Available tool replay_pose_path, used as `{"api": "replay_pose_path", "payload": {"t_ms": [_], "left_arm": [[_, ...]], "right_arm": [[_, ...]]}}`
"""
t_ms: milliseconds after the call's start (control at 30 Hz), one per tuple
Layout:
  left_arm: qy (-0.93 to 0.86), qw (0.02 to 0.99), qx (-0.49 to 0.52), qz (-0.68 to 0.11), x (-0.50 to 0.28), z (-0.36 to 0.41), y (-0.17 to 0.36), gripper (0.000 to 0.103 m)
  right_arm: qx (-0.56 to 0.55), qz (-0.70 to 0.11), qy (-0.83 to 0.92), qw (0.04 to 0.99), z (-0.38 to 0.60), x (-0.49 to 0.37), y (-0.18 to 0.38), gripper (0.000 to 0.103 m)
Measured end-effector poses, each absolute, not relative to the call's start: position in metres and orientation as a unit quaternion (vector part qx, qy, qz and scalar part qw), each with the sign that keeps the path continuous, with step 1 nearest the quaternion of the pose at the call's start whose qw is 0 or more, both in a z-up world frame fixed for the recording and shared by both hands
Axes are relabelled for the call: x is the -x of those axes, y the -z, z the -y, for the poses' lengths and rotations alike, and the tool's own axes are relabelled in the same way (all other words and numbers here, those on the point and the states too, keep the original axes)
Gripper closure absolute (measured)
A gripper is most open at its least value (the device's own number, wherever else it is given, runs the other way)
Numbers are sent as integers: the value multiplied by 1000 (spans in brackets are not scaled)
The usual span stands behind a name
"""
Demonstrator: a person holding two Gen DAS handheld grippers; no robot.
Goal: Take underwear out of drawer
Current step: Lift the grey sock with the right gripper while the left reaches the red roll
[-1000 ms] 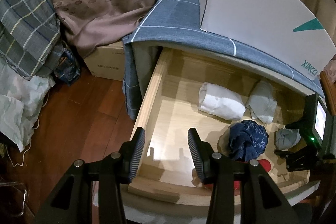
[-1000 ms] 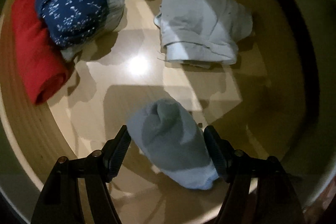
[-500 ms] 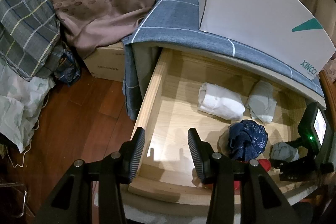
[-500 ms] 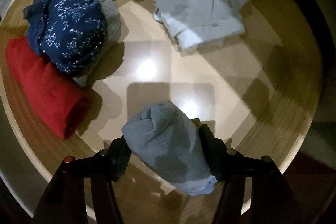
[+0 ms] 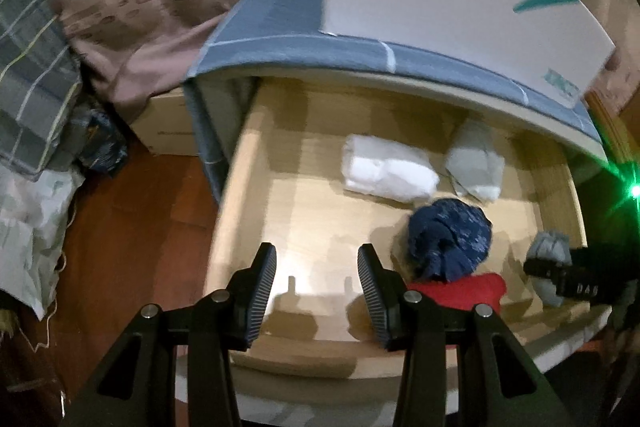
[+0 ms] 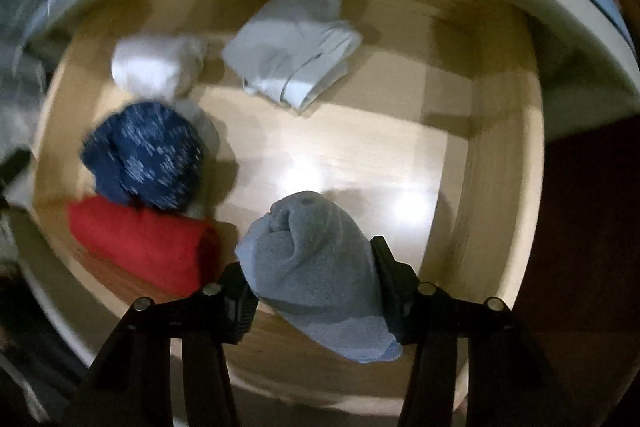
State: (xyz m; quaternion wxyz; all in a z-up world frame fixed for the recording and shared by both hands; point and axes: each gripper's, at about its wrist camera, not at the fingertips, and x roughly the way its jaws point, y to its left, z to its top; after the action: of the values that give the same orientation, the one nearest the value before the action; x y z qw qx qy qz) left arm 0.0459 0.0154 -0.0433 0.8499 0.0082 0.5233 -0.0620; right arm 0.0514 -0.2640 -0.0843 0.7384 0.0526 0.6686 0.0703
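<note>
Now a grey-blue rolled underwear (image 6: 316, 267) is squeezed between the closing right gripper (image 6: 312, 279), while the left gripper (image 5: 317, 267) is held parted and empty above the drawer (image 5: 304, 359).

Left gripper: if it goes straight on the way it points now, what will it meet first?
Probably the bare wooden floor of the drawer. The left gripper is open with nothing between its fingers, and the navy roll lies off to its right. Depth is unclear.
</note>
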Motion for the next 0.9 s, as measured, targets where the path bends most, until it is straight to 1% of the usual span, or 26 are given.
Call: {"api": "replay_pose_path", "payload": {"t_ms": [100, 200, 333, 467, 600, 900], "left_arm": [[99, 841, -8, -532, -46, -7, 45, 60], [160, 817, -3, -554, -47, 2, 49, 60], [182, 808, -59, -558, -50, 18, 47, 60], [200, 787, -108, -573, -56, 35, 55, 60], [233, 761, -145, -589, -57, 57, 65, 60], [261, 724, -186, -611, -59, 85, 92, 60]], "right_arm": [[-75, -656, -56, 749, 271, -43, 76, 55], [-70, -641, -41, 763, 268, -34, 69, 55], [-72, -623, -39, 778, 270, -31, 57, 55], [-64, -625, -35, 777, 285, -36, 51, 54], [-55, -627, -32, 777, 278, -42, 64, 54], [-65, -620, -27, 782, 278, -45, 69, 54]]}}
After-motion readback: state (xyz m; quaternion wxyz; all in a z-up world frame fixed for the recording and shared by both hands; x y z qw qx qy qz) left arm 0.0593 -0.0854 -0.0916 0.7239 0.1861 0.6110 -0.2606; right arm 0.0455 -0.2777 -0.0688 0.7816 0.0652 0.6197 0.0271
